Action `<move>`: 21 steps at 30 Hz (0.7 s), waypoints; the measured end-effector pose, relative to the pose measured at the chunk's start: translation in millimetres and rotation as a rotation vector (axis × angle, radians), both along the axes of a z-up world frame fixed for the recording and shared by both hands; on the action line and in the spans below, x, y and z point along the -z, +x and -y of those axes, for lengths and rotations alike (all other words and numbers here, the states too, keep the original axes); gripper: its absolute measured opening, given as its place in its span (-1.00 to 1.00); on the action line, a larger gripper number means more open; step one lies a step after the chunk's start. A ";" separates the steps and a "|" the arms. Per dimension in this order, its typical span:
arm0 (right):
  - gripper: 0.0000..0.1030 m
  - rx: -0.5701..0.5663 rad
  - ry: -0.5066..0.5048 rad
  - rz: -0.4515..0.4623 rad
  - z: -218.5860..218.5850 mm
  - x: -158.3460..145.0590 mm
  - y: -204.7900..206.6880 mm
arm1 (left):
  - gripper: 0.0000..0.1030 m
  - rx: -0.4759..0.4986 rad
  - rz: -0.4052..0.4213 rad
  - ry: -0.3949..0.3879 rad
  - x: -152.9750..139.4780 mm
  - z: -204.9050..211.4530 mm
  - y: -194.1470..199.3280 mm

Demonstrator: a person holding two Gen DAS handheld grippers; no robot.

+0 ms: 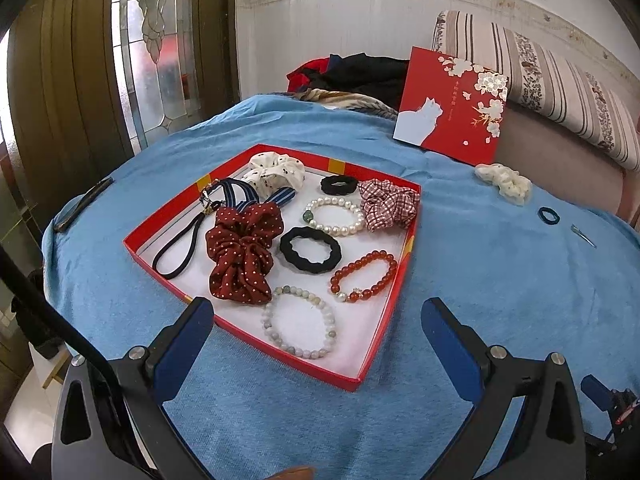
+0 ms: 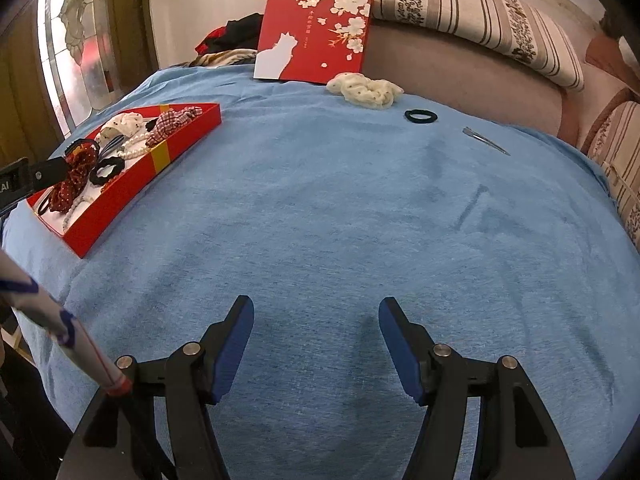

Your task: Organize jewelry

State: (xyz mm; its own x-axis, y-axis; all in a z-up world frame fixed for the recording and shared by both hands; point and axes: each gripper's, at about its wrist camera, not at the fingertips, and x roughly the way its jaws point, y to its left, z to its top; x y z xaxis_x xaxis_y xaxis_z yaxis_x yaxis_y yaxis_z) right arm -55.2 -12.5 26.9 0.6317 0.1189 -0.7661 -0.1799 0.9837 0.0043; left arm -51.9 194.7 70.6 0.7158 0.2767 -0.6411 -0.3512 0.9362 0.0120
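A red tray (image 1: pixel 384 312) on the blue cloth holds scrunchies, hair ties and bead bracelets: a dark red dotted scrunchie (image 1: pixel 244 252), a black hair tie (image 1: pixel 310 249), a red bead bracelet (image 1: pixel 365 276), a pale bead bracelet (image 1: pixel 298 322) and a pearl bracelet (image 1: pixel 336 216). My left gripper (image 1: pixel 318 320) is open and empty over the tray's near corner. My right gripper (image 2: pixel 316 320) is open and empty above bare cloth. Outside the tray lie a cream scrunchie (image 2: pixel 364 89), a dark hair tie (image 2: pixel 421 116) and a metal hair clip (image 2: pixel 485 141). The tray also shows in the right wrist view (image 2: pixel 132 184).
The red box lid with a white cat (image 1: pixel 452 104) leans against a sofa with striped cushions (image 2: pixel 460 4) at the back. A dark bar-shaped object (image 1: pixel 82 204) lies at the cloth's left edge. Folded clothes (image 1: pixel 352 76) sit behind the table. A door (image 1: pixel 60 60) is at the left.
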 end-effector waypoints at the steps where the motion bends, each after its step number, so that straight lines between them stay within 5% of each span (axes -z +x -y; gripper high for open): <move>1: 0.36 -0.002 -0.005 0.004 -1.3 -0.6 -0.9 | 1.00 -0.001 -0.002 0.000 0.3 -0.3 -0.1; 21: 0.43 -0.054 -0.017 0.027 -48.0 -36.7 7.9 | 1.00 0.003 0.008 -0.022 -1.9 -16.5 -15.8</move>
State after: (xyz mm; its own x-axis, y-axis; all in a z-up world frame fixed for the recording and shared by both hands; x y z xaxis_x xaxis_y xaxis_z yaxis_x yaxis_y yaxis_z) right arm -47.3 35.5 63.6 0.6453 0.1409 -0.7509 -0.2330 0.9723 -0.0178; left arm -67.7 211.2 72.5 0.7217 0.2604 -0.6414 -0.3485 0.9372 -0.0116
